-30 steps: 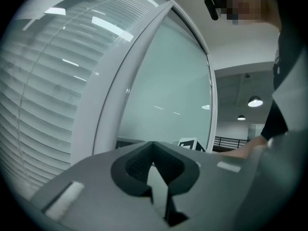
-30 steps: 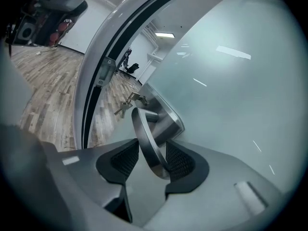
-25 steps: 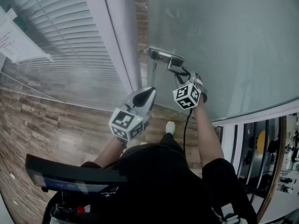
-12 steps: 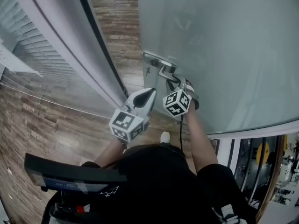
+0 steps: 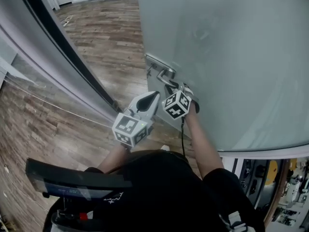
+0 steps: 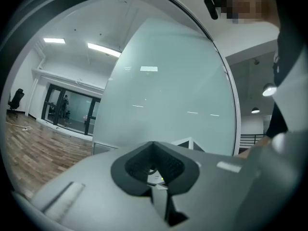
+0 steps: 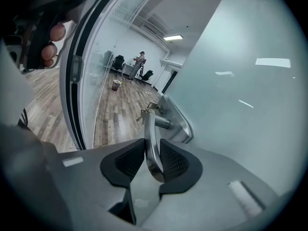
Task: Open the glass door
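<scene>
Door [image 5: 231,57] swung wider since earlier. Head view: my right gripper [image 5: 181,90] at handle [image 5: 165,75], left gripper [image 5: 153,97] beside. Left gripper view: jaws pressed together, empty. Right gripper view: jaws closing, pinching handle. Door part-open; more swing left.

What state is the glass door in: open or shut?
Open: wooden floor shows between glass door and frame; right gripper's jaws are closing on the handle.
</scene>
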`<state>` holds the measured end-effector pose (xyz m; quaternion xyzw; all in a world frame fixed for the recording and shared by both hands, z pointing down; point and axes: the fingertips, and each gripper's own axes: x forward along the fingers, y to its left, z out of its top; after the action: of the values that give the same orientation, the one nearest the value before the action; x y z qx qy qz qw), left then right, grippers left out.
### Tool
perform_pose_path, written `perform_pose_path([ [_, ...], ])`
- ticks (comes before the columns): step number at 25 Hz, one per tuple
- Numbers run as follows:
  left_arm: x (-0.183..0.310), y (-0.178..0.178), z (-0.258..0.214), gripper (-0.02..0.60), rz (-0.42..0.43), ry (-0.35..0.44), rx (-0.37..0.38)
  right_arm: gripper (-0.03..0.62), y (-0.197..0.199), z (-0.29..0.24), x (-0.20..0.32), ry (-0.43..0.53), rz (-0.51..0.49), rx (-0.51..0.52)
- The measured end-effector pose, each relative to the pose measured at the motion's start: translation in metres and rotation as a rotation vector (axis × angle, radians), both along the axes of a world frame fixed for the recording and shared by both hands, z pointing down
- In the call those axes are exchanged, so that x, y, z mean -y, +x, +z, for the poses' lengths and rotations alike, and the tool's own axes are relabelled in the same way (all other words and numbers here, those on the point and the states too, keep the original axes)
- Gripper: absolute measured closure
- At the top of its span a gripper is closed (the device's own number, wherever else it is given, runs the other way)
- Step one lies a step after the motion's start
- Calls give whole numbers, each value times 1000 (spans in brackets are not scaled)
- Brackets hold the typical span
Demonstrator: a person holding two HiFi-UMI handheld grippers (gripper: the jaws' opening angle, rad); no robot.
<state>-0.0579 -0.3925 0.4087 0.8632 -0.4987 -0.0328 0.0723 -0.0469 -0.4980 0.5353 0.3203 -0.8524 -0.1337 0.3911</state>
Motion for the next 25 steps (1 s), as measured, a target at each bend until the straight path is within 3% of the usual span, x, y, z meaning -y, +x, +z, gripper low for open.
perform_pose_path([
  [12, 21, 7, -4, 580, -63, -10, 7, 510, 2, -10, 49, 9, -30, -11],
  [20, 36, 8, 2, 580, -27, -30, -12, 516, 16, -13, 79, -38, 22, -6],
  [25, 74, 24, 8, 580, 20, -43, -18, 517, 34, -11, 106, -61, 56, 9],
])
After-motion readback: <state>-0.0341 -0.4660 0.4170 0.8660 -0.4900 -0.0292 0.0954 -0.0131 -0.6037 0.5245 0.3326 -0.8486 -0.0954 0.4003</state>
